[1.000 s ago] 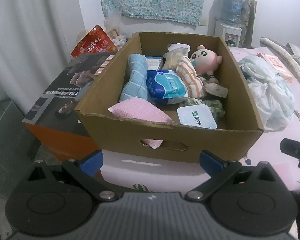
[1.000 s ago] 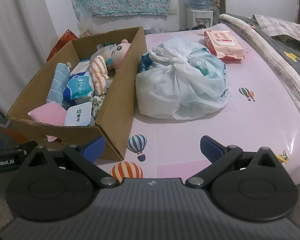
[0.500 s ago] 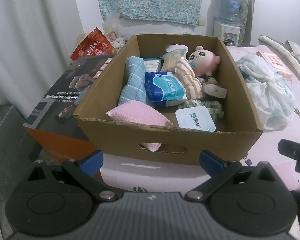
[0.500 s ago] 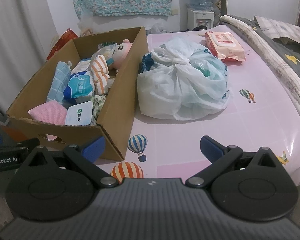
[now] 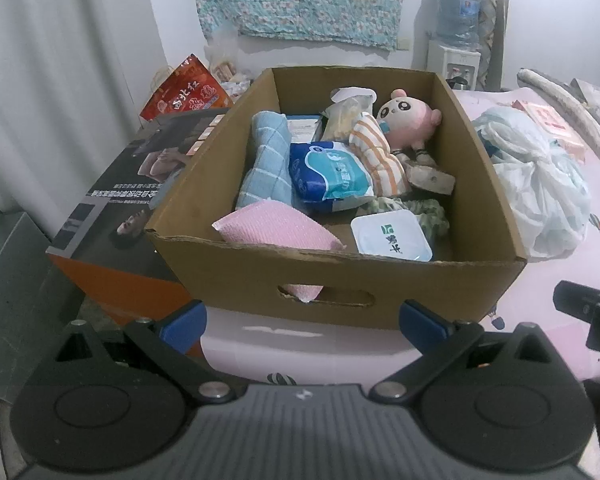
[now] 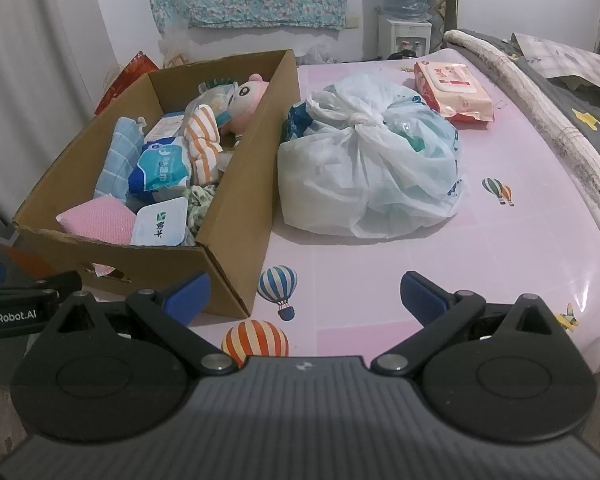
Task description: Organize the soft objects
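Observation:
A cardboard box [image 5: 340, 276] [image 6: 236, 216] sits at the table's left end, full of soft things. Inside lie a pink sponge cloth [image 5: 276, 230] [image 6: 100, 220], a blue checked towel [image 5: 266, 160] [image 6: 118, 152], a blue wipes pack [image 5: 328, 174] [image 6: 160, 168], an orange-striped cloth [image 5: 376, 152] [image 6: 200, 140], a pink plush toy [image 5: 408, 116] [image 6: 248, 98] and a white lidded pack [image 5: 392, 238] [image 6: 160, 228]. My left gripper [image 5: 302, 320] hangs open just before the box's front wall. My right gripper [image 6: 304, 296] is open over the pink tablecloth, right of the box corner. Both hold nothing.
A knotted white plastic bag [image 6: 372, 160] [image 5: 540, 184] lies right of the box. A pink wipes pack [image 6: 452, 92] rests farther back. A rolled grey mat [image 6: 540, 112] runs along the table's right side. A black-and-orange carton [image 5: 128, 200] stands left of the box.
The left view has risen slightly, so more of the box's inside shows. The right gripper has barely shifted. Both stay open.

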`<state>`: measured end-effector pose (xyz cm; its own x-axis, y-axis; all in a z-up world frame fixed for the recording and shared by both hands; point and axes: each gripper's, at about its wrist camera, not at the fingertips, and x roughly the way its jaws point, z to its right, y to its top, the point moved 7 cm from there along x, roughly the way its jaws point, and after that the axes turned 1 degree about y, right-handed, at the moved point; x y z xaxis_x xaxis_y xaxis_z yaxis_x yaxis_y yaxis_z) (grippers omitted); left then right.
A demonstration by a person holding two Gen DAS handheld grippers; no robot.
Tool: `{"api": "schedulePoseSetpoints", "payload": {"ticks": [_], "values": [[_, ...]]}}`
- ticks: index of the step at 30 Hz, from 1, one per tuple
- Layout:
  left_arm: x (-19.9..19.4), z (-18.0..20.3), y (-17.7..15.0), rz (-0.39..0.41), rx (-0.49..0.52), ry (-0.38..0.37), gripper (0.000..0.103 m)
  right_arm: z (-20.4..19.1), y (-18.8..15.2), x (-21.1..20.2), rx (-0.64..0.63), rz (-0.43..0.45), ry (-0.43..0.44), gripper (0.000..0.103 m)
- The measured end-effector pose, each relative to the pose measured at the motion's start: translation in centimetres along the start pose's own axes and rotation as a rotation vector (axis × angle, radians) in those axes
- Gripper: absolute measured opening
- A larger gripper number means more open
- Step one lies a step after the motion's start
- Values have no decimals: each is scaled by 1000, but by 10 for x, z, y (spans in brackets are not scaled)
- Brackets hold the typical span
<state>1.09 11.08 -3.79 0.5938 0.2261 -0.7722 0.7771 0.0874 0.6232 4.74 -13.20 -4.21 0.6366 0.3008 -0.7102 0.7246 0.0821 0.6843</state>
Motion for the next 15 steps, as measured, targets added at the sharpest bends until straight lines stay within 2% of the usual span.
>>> {"api": "schedulePoseSetpoints", "payload": {"ticks": [15], "values": [[1, 1, -1, -4, 4, 1, 103, 1, -1, 1, 0, -4, -2, 102]]}}
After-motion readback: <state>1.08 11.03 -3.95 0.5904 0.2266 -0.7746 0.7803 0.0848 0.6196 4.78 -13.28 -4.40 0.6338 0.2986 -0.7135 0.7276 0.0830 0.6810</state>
